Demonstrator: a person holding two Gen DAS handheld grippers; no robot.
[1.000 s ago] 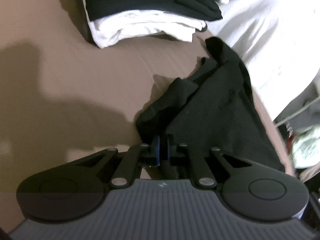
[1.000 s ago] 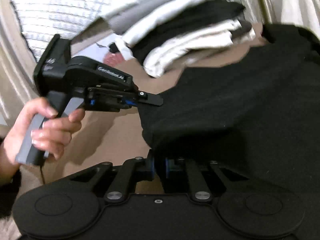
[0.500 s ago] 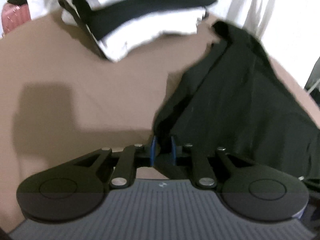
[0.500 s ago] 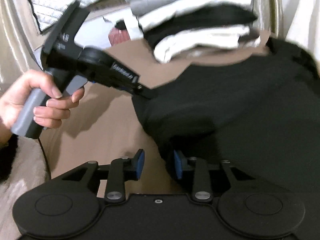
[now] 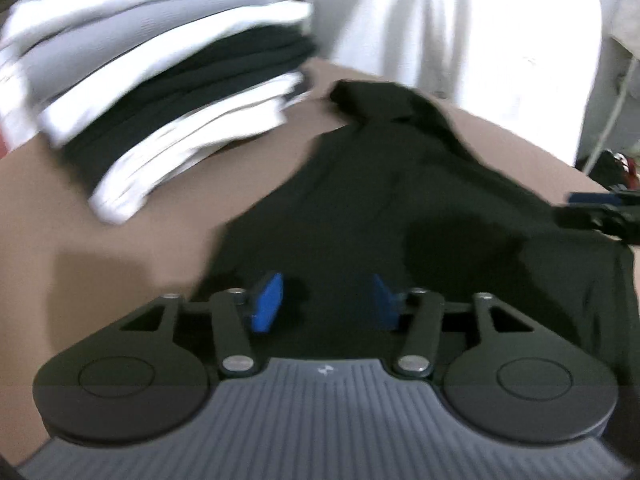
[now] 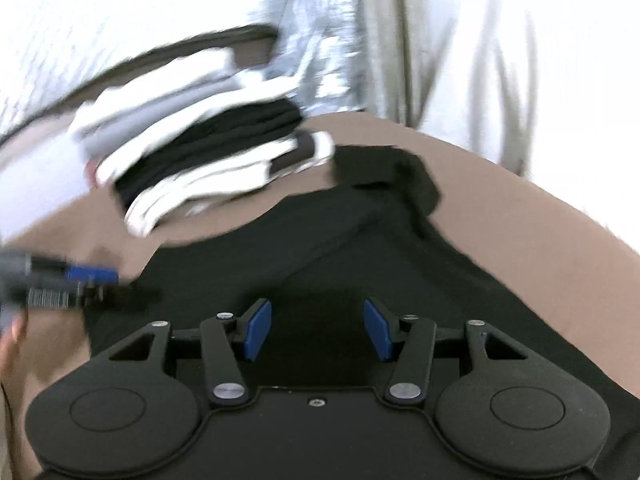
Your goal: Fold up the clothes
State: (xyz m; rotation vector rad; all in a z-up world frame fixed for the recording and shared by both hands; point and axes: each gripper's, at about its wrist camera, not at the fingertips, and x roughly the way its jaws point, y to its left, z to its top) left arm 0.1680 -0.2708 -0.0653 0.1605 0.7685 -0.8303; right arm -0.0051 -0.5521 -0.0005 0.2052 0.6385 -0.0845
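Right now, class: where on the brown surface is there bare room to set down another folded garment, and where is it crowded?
Bare brown surface lies left of the black garment, in front of the folded stack. Another bare strip runs right of the garment, bordered by white fabric. It is crowded between the stack's corner and the garment's far tip, and under both open grippers.

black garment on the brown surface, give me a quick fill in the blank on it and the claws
1. The left claw has its jaws ____.
2. The colour of the garment spread under both claws is ____.
3. Behind the garment sits a ____ of folded clothes.
4. The right claw holds ____.

Missing words: open; black; stack; nothing
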